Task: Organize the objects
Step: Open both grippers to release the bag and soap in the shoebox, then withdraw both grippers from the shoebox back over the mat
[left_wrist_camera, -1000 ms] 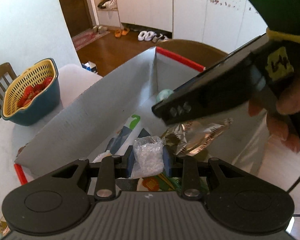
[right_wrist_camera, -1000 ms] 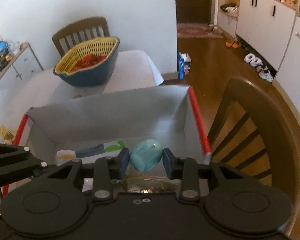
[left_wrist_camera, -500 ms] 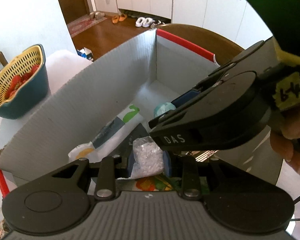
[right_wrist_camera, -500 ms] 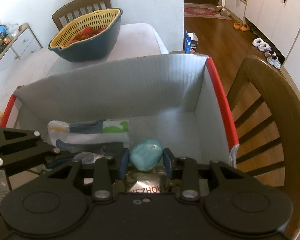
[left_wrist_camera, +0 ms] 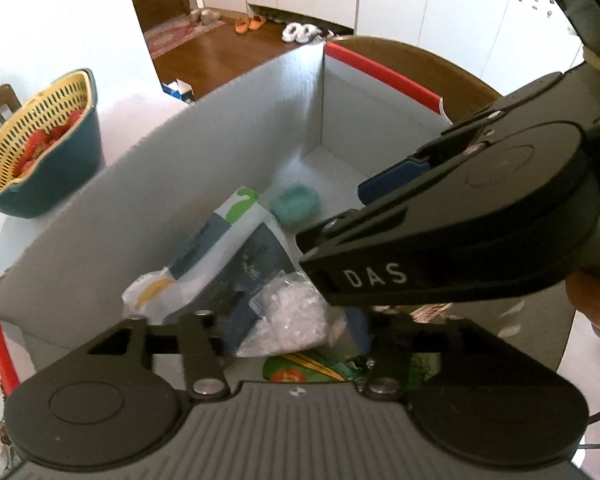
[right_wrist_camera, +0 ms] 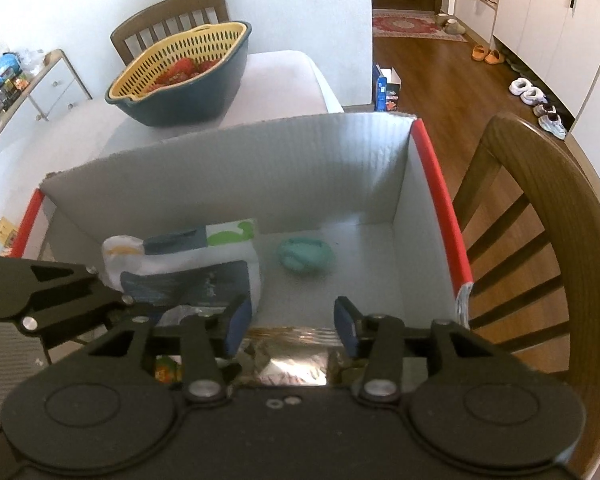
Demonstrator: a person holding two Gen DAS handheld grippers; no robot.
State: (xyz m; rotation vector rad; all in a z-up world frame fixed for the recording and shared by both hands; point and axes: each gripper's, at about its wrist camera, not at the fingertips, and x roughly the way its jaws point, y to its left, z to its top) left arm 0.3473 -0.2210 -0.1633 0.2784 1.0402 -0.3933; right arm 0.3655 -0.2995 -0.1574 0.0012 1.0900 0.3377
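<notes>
A grey cardboard box with red-taped edges holds the objects. My right gripper is open and empty above the box's near side. A teal lump lies on the box floor beyond it, also in the left wrist view. My left gripper is open, with a clear bag of white bits lying loose between its fingers. White and dark packets lie at the box's left. A shiny foil pack lies under the right gripper.
A teal basket with a yellow strainer of red fruit stands on the table behind the box. A wooden chair is right of the box. The right gripper's body crosses the left wrist view.
My right gripper opened and the teal lump dropped to the box floor. My left gripper opened around the clear bag. Both grippers moved lower into the box.
</notes>
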